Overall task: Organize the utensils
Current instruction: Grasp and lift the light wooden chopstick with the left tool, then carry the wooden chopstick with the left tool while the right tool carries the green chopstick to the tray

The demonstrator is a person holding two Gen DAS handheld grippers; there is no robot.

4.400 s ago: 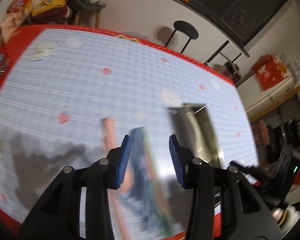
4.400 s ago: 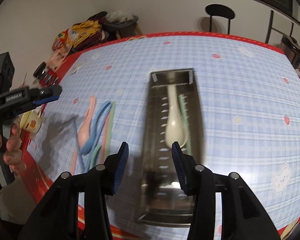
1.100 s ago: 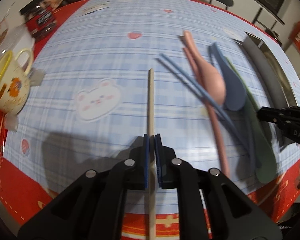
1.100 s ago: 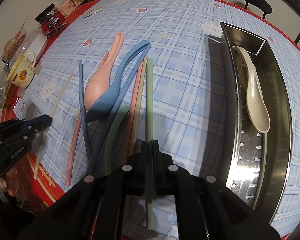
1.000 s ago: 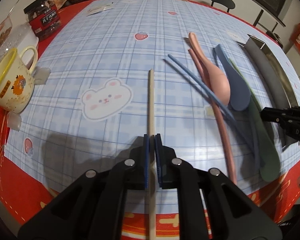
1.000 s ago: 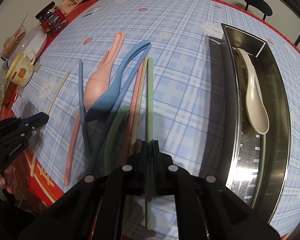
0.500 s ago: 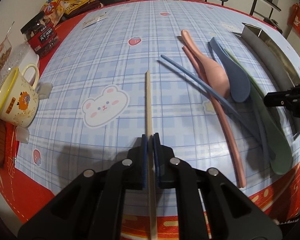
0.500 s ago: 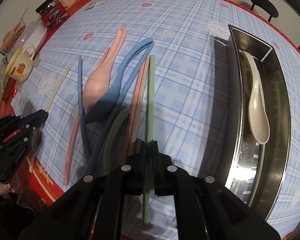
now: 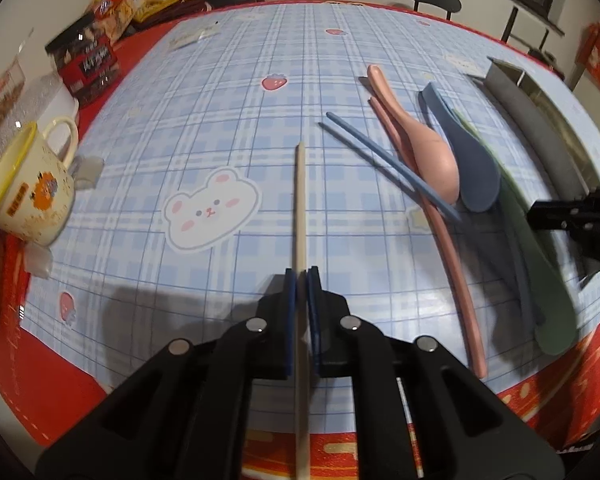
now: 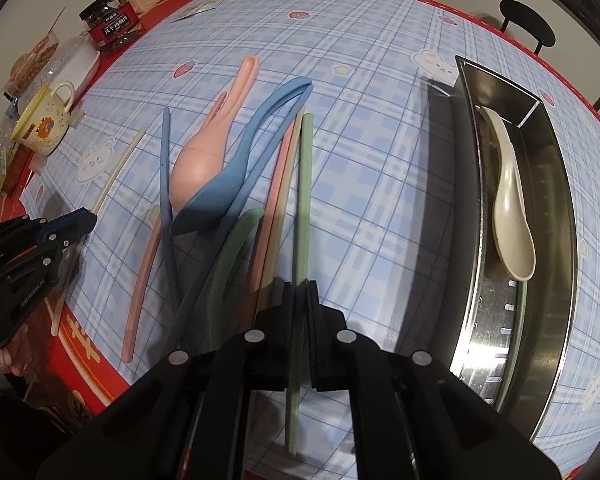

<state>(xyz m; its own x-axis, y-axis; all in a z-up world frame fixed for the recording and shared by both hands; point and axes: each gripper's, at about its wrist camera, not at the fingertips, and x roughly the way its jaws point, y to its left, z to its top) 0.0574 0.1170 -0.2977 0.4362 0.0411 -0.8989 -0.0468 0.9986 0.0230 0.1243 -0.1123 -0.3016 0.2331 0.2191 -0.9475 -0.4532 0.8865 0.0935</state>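
Chopsticks sit pinched in both tools: cream chopstick (image 9: pixel 301 208) in left tool (image 9: pixel 301 280), green chopstick (image 10: pixel 302 200) in right tool (image 10: pixel 300 292).

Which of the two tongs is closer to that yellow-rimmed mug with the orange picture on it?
The left. The left tongs, shut on a cream chopstick, sit on the yellow-rimmed mug's side of the table. The right tongs, holding a green chopstick, are farther away, beyond the spoons, near the metal tray.

The tray (image 10: pixel 548 216) is shiny, reflective metal; the pink spoon (image 9: pixel 428 148) and blue spoon (image 9: pixel 472 172) look like smooth matt plastic; the tablecloth (image 9: pixel 228 128) has a slight plastic sheen; the mug (image 9: pixel 28 196) is glossy.
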